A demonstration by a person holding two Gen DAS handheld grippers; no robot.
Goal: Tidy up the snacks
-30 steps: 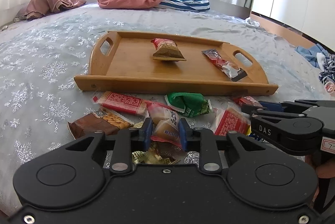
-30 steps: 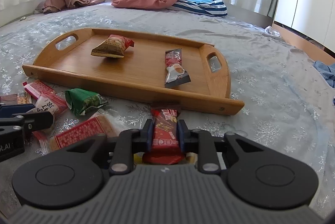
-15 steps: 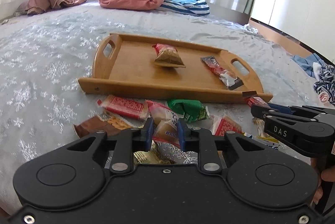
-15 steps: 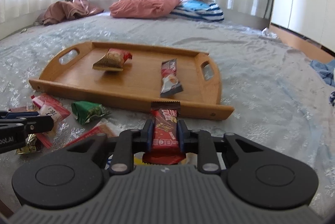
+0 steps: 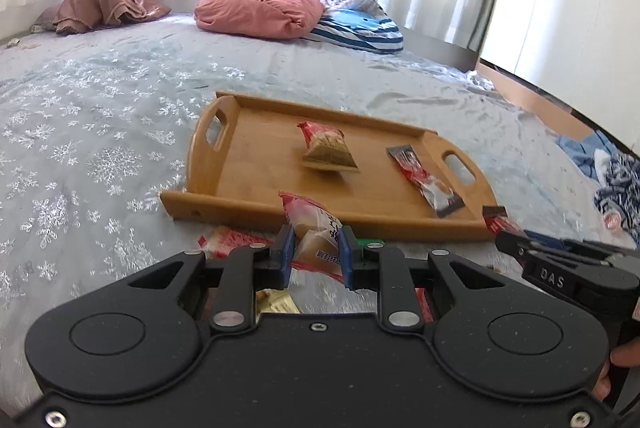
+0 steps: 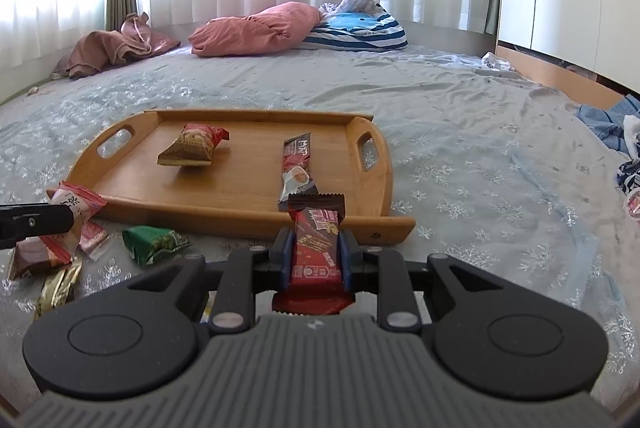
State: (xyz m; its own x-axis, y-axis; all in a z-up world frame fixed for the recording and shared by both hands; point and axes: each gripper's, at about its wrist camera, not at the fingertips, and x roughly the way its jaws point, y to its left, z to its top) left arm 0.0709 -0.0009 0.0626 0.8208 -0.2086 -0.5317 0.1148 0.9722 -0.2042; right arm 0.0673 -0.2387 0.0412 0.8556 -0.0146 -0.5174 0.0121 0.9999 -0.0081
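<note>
My left gripper (image 5: 316, 242) is shut on a clear pink-edged pastry packet (image 5: 314, 226), held above the bed just before the wooden tray (image 5: 248, 180). My right gripper (image 6: 314, 248) is shut on a red chocolate bar (image 6: 316, 248), held up near the tray's (image 6: 240, 184) front right corner. The tray holds a brown-and-red cracker packet (image 6: 192, 146) and a dark coffee stick (image 6: 298, 168); both also show in the left wrist view, the packet (image 5: 326, 152) and the stick (image 5: 424, 180). The left gripper's packet shows at the left of the right wrist view (image 6: 74, 214).
Loose snacks lie on the bedspread before the tray: a green packet (image 6: 154, 244), a gold wrapper (image 6: 58, 288), a red packet (image 5: 232, 240). Pink pillow (image 6: 256, 34), striped pillow (image 6: 356, 32) and crumpled cloth (image 6: 112, 50) lie at the back. Clothes (image 6: 616, 132) lie right.
Both grippers have lifted their snacks off the pile and risen; the tray now appears lower and farther in both views. The pastry packet hangs clear of the bedspread.
</note>
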